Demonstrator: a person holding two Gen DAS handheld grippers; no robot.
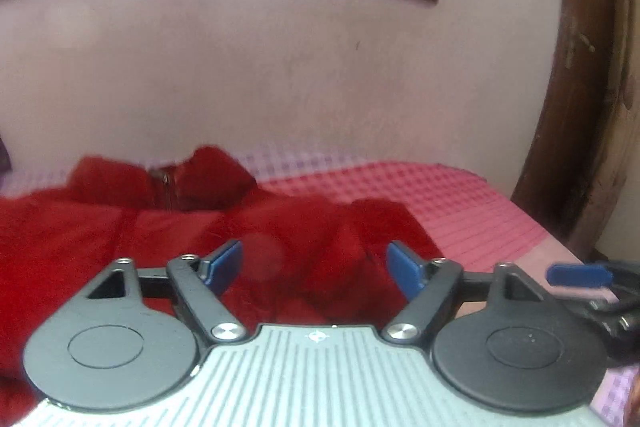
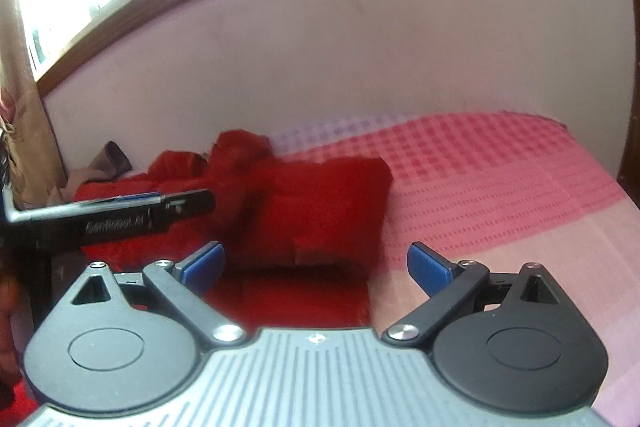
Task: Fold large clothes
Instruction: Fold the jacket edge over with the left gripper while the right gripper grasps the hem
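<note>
Red fleece covers the near half of the bed: a zip-front jacket lies on the pink checked bedspread, collar and zipper toward the wall, body spread toward the cameras. In the right wrist view the jacket's right side looks doubled over into a thick block with a squared edge, so I judge one fold is laid and the work is between grips, not mid-pull.

The left gripper stands with its blue pads well apart and nothing between them; red cloth lies below and beyond, untouched by the pads as far as the blurred frame shows. The right gripper is likewise spread wide and empty, its left pad over the jacket and its right pad over bare bedspread, so it straddles the garment's right edge.

Both tools point slightly downward across the bed toward the wall, side by side and close. The right tool's finger shows at the right margin of the left view, and the left tool's dark body crosses the left of the right view.

The next move, by my reading, calls for choosing a fresh edge, probably the near hem or the unfolded left side, lowering the pads onto a single layer and closing before lifting. Thick fleece may bunch, so a shallow pinch could slip.
</note>
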